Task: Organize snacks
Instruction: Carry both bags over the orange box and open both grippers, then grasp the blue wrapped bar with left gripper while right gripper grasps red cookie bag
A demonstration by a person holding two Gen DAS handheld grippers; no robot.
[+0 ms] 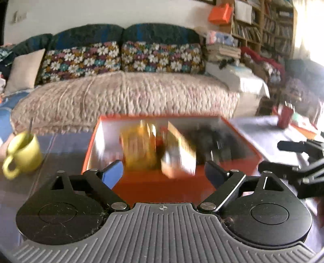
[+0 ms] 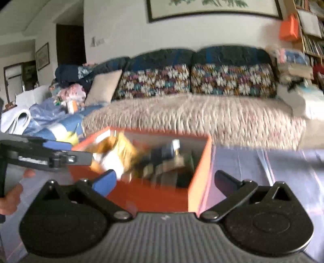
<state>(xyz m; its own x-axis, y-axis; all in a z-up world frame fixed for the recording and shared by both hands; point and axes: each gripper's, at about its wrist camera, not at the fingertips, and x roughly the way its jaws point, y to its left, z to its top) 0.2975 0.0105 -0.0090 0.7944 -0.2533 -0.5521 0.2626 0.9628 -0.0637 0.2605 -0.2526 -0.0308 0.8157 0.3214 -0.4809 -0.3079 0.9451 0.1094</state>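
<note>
left gripper (image 1: pixel 163 173): black arms, blue pad, silver screws | ribbed grey base | right gripper (image 2: pixel 165 183): alike

This is a lived-in home sitting room. Straight ahead of the tongs stands a long sofa with a dark blue-green back (image 1: pixel 125 32), two flower-patterned crocheted cushions (image 1: pixel 162 57) and a shaggy pale pink throw over the seat (image 1: pixel 125 97), and above it in the right wrist view hangs a dark-framed picture on the white wall (image 2: pixel 212 11). Ahead and to the right rise wooden shelves packed with books (image 1: pixel 269 26) beside a stack of books and papers (image 1: pixel 222 50), while a yellow-green ceramic mug with a spoon in it (image 1: pixel 24 151) sits on the table to the left and heaps of bags and cloth (image 2: pixel 50 113) crowd the sofa's left end.
</note>
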